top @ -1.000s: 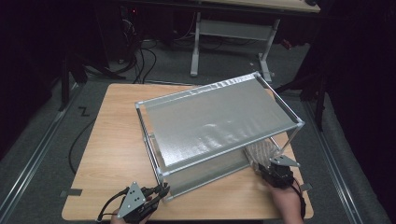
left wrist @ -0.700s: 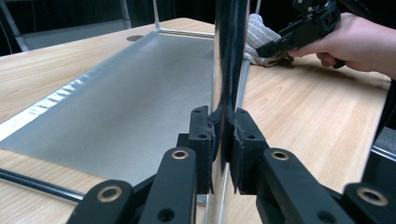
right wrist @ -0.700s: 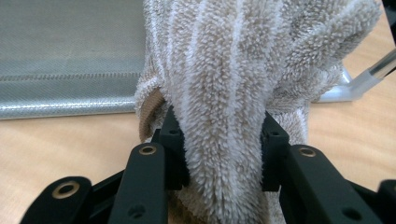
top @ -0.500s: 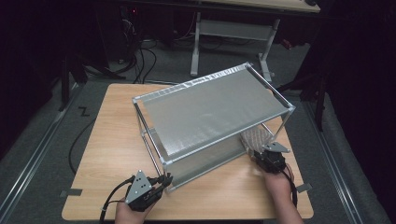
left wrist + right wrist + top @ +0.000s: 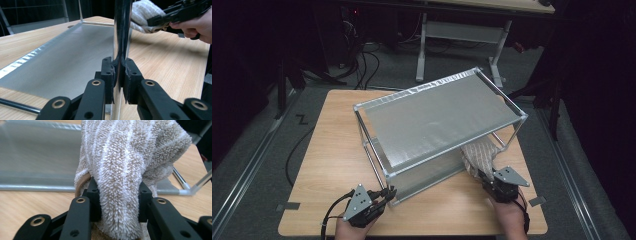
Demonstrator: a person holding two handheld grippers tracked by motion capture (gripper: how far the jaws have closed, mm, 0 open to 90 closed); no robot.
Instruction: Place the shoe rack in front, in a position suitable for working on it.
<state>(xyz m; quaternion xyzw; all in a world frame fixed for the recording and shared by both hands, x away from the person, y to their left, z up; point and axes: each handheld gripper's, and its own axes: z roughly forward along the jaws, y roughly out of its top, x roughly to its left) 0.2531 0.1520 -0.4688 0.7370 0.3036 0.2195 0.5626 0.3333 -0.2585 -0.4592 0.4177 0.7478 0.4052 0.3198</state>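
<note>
A two-tier metal rack [image 5: 442,117] stands at an angle on the wooden table [image 5: 332,150]. My left gripper [image 5: 388,193] is at the rack's near left corner. In the left gripper view my left gripper [image 5: 119,72] is shut on the shiny upright corner post [image 5: 122,30], beside the lower shelf [image 5: 75,55]. My right gripper [image 5: 484,176] is at the rack's near right end, shut on a beige striped towel [image 5: 479,152] that reaches under the top shelf. In the right gripper view the towel [image 5: 125,165] bulges between the jaws of my right gripper [image 5: 117,192], in front of the lower shelf [image 5: 37,152].
Bare tabletop lies left of the rack and along the front edge. A grey desk frame [image 5: 457,35] and cables [image 5: 362,55] sit on the floor beyond the table. Tape marks [image 5: 288,206] are stuck at the table's near corners.
The rack has shifted a little, its top now sitting farther back. My right gripper has carried the towel leftward, further under the top shelf. My left gripper stays clamped on the corner post.
</note>
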